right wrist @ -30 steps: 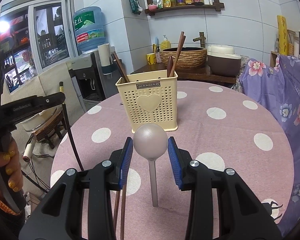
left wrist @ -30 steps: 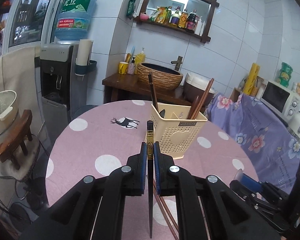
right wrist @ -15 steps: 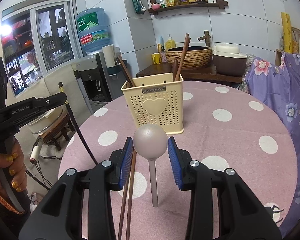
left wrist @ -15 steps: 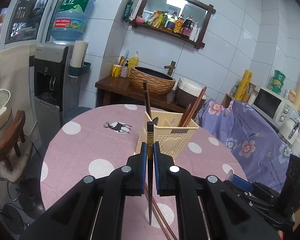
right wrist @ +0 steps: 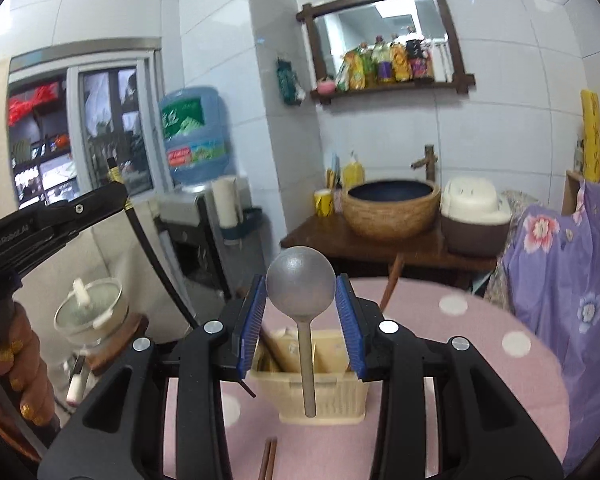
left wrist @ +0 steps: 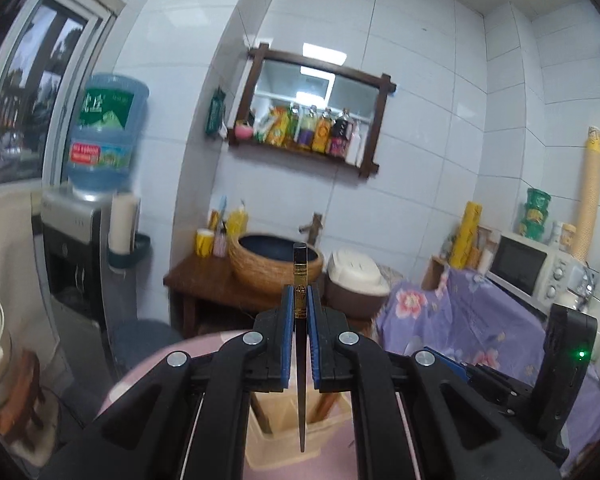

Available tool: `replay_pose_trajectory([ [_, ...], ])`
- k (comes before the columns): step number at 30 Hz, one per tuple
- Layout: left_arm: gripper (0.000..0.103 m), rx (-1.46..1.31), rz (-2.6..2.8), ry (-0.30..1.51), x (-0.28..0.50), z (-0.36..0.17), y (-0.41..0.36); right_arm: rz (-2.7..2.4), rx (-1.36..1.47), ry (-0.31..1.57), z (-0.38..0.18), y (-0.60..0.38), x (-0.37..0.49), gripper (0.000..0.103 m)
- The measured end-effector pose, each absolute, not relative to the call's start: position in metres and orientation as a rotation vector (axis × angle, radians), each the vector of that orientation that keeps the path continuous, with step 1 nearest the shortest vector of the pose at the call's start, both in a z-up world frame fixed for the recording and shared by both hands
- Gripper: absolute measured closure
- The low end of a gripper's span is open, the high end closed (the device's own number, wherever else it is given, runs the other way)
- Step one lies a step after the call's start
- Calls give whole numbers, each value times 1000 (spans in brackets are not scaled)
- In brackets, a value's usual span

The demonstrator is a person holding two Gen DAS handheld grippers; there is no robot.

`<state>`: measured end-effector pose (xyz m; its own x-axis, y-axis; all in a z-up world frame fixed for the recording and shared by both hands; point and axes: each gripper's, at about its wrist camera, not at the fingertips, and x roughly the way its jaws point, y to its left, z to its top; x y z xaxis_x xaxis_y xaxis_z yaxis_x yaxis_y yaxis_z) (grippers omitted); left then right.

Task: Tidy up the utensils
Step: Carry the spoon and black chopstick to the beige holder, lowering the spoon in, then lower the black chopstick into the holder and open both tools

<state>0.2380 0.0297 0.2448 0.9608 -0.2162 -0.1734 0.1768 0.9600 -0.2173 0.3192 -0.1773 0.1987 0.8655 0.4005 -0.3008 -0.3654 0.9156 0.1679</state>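
Left wrist view: left gripper (left wrist: 300, 312) nearly level, its jaws clamped on a dark chopstick (left wrist: 300, 344) held upright; the cream utensil basket (left wrist: 288, 432) sits directly below, partly hidden by the gripper's frame. Right wrist view: right gripper (right wrist: 301, 312), jaws closed on a grey spoon (right wrist: 301, 292) at its bowl, handle hanging over the same basket on the pink dotted table (right wrist: 480, 344). Two brown chopsticks (right wrist: 269, 460) lie in front of the basket.

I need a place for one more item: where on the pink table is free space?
Free: the dotted cloth right of the cream basket, toward the purple floral cover. Crowded: in front of the basket, where brown chopsticks lie, and the basket's compartments.
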Motion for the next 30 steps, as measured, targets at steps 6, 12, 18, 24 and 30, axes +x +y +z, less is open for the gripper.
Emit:
replay_pose_trajectory([
  [6,95,-163,-153,213,289,221,15,340,108,319,188,-168,369,66],
  [12,95,-158,-146,306,312,160,14,295,91,390,128,-164,389,66],
  [18,95,-156,-152,395,320,119,13,287,35,421,91,-154,387,66],
  [24,95,-154,-152,444,322,102,14,257,7,435,72,-152,386,66],
  [30,69,-153,-170,413,299,112,21,270,0,383,78,-160,360,36],
])
